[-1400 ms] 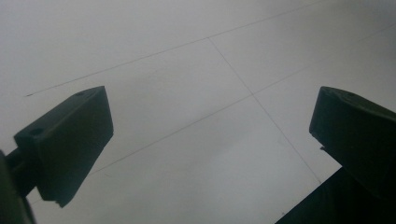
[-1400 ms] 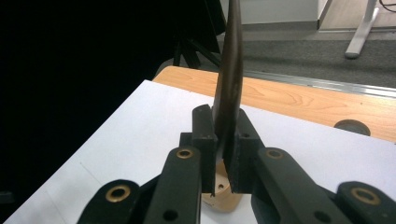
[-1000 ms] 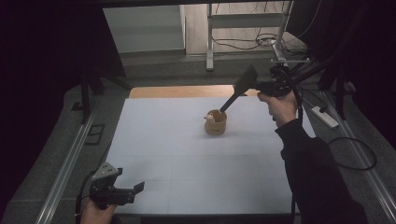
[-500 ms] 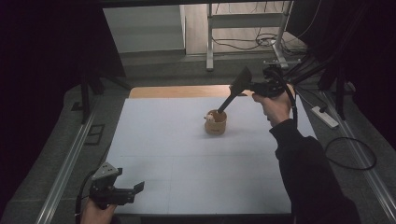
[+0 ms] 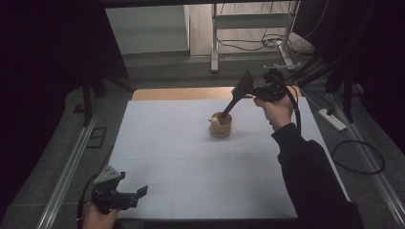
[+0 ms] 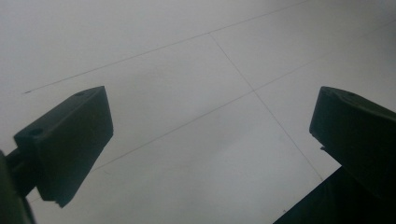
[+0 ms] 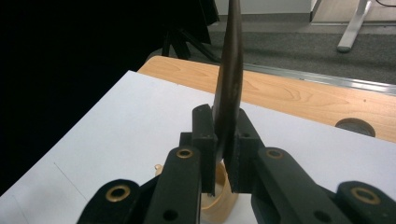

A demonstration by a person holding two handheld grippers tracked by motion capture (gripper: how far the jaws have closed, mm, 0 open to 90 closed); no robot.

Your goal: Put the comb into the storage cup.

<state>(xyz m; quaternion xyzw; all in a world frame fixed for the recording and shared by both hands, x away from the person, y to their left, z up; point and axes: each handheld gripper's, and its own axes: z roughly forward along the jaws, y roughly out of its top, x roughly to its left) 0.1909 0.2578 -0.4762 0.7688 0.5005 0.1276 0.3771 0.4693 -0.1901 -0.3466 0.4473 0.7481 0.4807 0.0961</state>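
Observation:
A small round wooden cup (image 5: 220, 128) stands on the white table top (image 5: 191, 162), right of the middle and toward the back. My right gripper (image 5: 252, 90) is shut on a dark spatula (image 5: 238, 95), gripping it near its wide blade. The spatula slants down to the left, and its thin end sits at the cup's mouth. In the right gripper view the jaws pinch the flat dark spatula (image 7: 231, 79), with the cup (image 7: 219, 203) just below them. My left gripper (image 5: 141, 192) rests at the near left corner, its jaws (image 6: 210, 140) wide open over bare table.
A strip of bare wooden table (image 5: 181, 93) runs behind the white sheet. Metal rails (image 5: 67, 171) flank the table on both sides. A power strip (image 5: 330, 119) and cables lie on the floor at the right, and metal frame legs (image 5: 215, 43) stand at the back.
The right hand has shifted slightly down and left, bringing the spatula's thin end into the cup's mouth. The left gripper has stayed put.

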